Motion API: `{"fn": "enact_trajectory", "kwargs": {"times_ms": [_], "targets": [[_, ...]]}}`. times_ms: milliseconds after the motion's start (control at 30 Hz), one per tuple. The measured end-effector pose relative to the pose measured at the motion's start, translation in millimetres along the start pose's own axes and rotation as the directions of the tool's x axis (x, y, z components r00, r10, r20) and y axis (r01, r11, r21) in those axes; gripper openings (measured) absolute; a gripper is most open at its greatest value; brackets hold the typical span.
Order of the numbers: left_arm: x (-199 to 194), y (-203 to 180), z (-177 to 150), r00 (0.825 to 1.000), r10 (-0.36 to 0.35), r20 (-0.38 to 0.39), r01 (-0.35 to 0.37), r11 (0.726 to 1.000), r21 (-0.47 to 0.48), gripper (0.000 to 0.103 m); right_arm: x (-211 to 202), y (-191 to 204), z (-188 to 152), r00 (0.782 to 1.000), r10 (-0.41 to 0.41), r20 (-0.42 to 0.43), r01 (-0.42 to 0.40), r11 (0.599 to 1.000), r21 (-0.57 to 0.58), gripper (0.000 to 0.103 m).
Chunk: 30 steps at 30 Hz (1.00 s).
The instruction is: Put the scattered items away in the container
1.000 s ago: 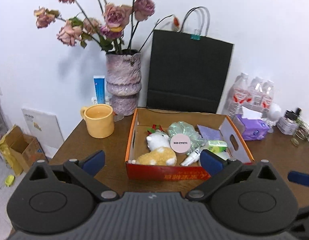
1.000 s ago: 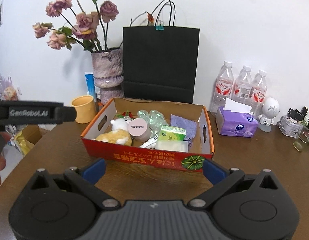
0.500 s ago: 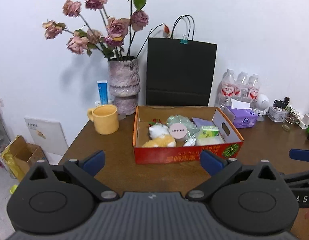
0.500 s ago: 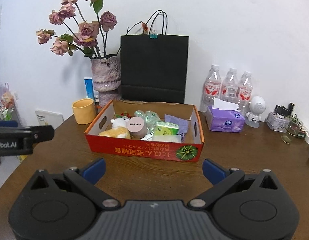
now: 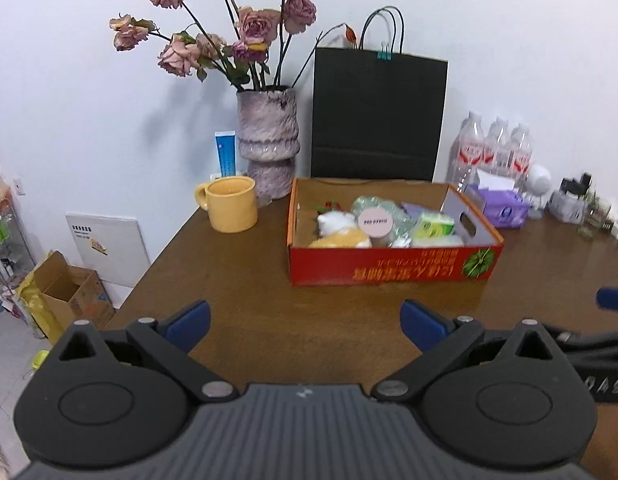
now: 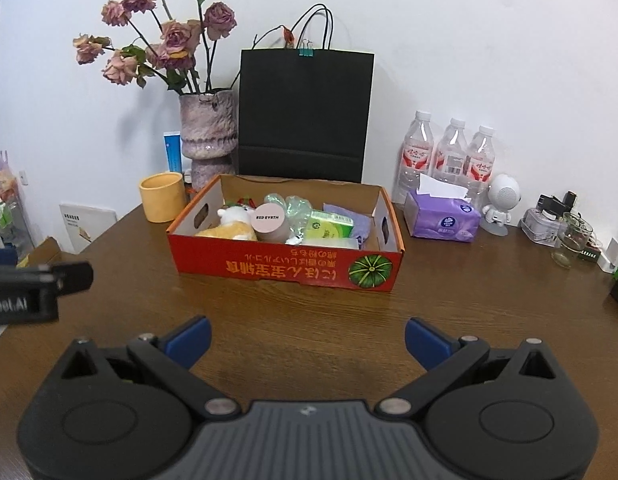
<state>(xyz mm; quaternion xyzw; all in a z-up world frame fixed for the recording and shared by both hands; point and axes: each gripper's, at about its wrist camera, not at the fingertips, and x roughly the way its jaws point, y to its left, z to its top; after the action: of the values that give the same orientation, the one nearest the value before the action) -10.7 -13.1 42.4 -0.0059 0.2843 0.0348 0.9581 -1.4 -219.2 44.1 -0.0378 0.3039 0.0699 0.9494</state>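
Note:
A red cardboard box stands in the middle of the brown table. Inside it lie a yellow-and-white plush toy, a pink-lidded jar, a green packet, a clear crumpled bag and a purple cloth. My left gripper is open and holds nothing, well back from the box's front wall. My right gripper is also open and holds nothing, at a similar distance. Its tip shows at the right edge of the left wrist view.
Behind the box stand a vase of dried roses, a black paper bag, a yellow mug and a blue tube. Right of it are three water bottles, a purple tissue pack, a white figurine and a glass jar.
Both grippers have pulled back from the box, which now looks smaller and farther away. Both stay open with nothing in them.

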Motion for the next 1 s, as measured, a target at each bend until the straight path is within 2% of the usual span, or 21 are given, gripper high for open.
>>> {"fn": "enact_trajectory", "kwargs": {"times_ms": [200, 367, 667, 1000], "targets": [[-6.5, 0.8, -17.5, 1.000, -0.014, -0.012, 0.014, 0.999, -0.041, 0.103, -14.6, -5.9, -4.5, 1.000, 0.020, 0.023, -0.020, 0.999, 0.039, 0.103], [-13.3, -12.6, -27.5, 1.000, -0.029, -0.008, 0.029, 0.999, 0.019, 0.103, -24.5, -1.3, -10.5, 0.999, 0.008, 0.033, -0.009, 1.000, 0.015, 0.103], [-16.8, -16.7, -25.9, 1.000, -0.027, 0.004, 0.027, 0.999, 0.027, 0.103, -35.0, -2.1, -15.8, 0.999, -0.002, 0.050, 0.001, 1.000, 0.027, 0.103], [-10.6, -20.4, -27.1, 1.000, -0.024, -0.007, 0.024, 1.000, 0.019, 0.103, -28.4, -9.2, -18.8, 0.999, -0.006, 0.038, 0.004, 0.998, 0.058, 0.103]]}}
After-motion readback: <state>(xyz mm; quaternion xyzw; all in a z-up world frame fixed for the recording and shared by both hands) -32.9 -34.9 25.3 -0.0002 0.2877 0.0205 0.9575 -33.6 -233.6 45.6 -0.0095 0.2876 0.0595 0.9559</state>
